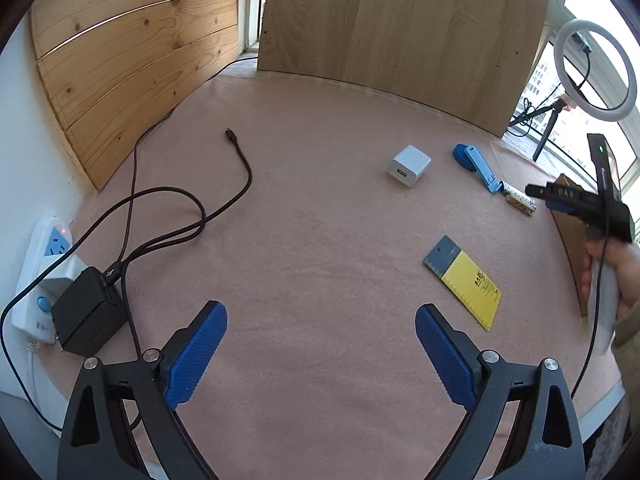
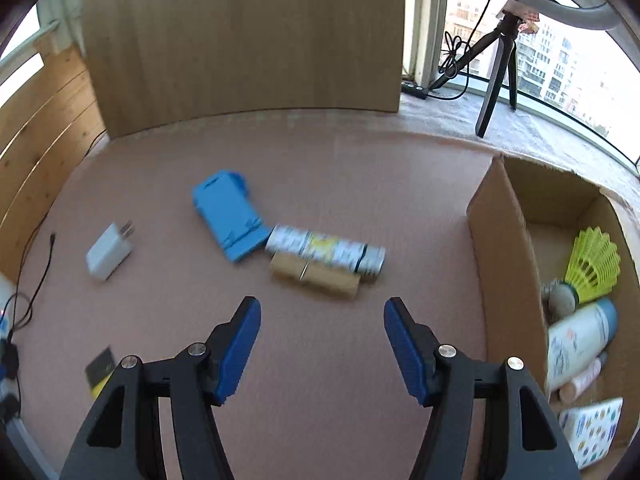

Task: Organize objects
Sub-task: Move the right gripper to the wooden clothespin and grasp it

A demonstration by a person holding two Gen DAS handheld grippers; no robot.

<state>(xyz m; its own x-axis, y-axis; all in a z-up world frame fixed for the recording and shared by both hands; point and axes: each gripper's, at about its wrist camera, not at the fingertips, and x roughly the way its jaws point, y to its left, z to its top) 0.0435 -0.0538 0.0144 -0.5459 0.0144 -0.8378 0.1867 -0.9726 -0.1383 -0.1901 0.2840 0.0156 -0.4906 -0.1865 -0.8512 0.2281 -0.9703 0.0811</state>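
My left gripper (image 1: 320,320) is open over bare pink cloth, nothing between its blue pads. Ahead of it lie a white charger cube (image 1: 409,165), a blue folding stand (image 1: 478,168) and a yellow notepad (image 1: 466,282). My right gripper (image 2: 322,316) is open too, hovering just short of a wooden clothespin (image 2: 314,276) and a printed tube (image 2: 326,250). The blue stand (image 2: 230,220) and the white charger (image 2: 109,255) lie further left. In the left wrist view the right gripper (image 1: 532,191) shows at the far right, held by a hand (image 1: 616,276).
A cardboard box (image 2: 500,248) at the right holds a yellow shuttlecock (image 2: 594,266), a white bottle (image 2: 576,344) and other small items. A black cable (image 1: 192,208) runs to a black adapter (image 1: 90,312) in a power strip (image 1: 38,276). Wooden panels (image 1: 400,24) wall the back. A ring light (image 1: 596,70) stands beyond.
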